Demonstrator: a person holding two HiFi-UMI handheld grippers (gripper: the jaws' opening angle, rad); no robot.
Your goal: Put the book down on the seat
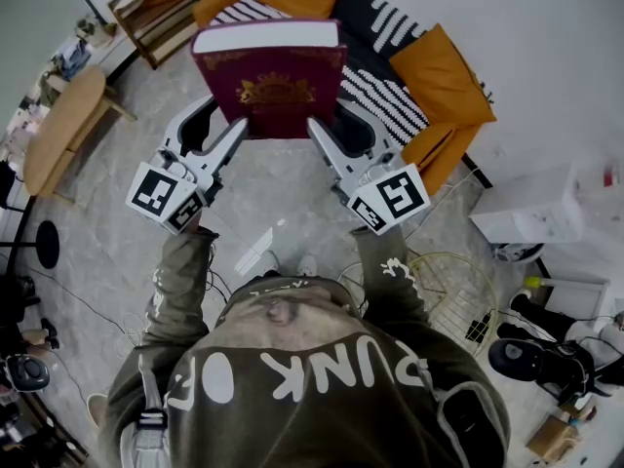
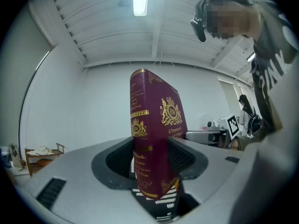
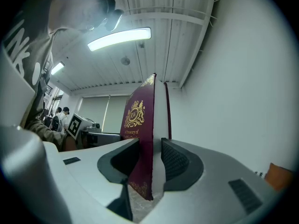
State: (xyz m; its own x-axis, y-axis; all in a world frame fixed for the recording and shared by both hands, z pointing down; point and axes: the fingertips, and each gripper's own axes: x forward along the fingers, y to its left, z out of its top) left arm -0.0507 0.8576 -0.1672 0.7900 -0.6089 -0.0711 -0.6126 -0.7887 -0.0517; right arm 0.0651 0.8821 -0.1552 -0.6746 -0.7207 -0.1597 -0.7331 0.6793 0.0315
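Note:
A thick maroon book with a gold crest is held upright in the air, white page edge on top. My left gripper is shut on its lower left corner and my right gripper is shut on its lower right corner. Below and beyond the book lies the seat, an orange armchair with a black-and-white striped throw. In the left gripper view the book's spine stands clamped in the left gripper. The right gripper view shows the right gripper pinching the book's open edge.
A wooden shelf stands at the back left and a round wooden table at the left. A white box, a wire basket and shoes lie on the floor at the right. Cables trail over the grey floor.

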